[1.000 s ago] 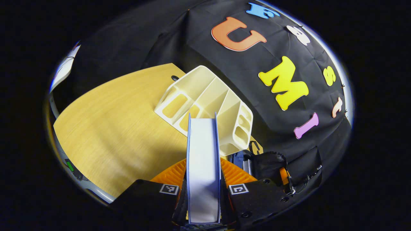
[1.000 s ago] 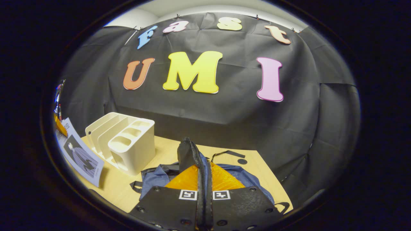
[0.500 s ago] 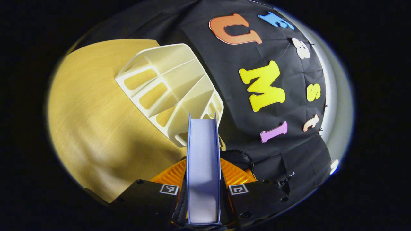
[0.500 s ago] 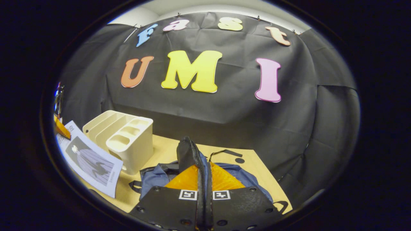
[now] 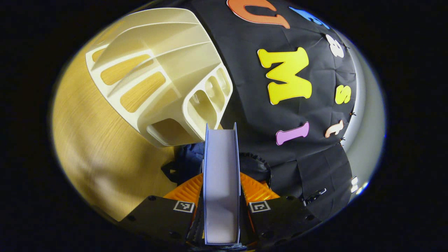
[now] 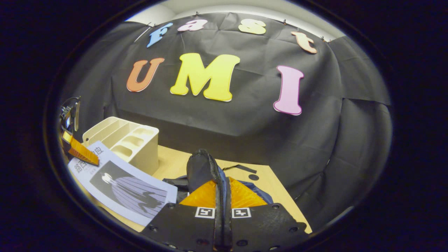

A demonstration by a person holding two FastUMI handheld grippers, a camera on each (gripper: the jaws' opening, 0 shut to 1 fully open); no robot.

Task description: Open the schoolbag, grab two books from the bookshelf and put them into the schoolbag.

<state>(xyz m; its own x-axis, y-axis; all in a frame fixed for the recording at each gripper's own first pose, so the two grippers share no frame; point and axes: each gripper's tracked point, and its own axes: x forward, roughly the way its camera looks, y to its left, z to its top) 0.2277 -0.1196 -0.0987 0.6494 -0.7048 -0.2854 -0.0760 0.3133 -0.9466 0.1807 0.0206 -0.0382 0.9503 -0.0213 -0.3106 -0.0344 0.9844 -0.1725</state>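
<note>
Books first: I have a pale blue-covered paperback book (image 5: 221,182) clamped between my left gripper (image 5: 221,196) fingers, just above the dark blue fabric schoolbag (image 5: 187,161), beside the cream plastic bookshelf (image 5: 157,73). My right gripper (image 6: 223,210) pinches the schoolbag's black zipper edge (image 6: 204,168).

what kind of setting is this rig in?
Looks like a staged recording booth set up as a study desk, not a real room: a black cloth wall hung behind a wooden table, with a cream bookshelf, a schoolbag and a book as props.
</note>
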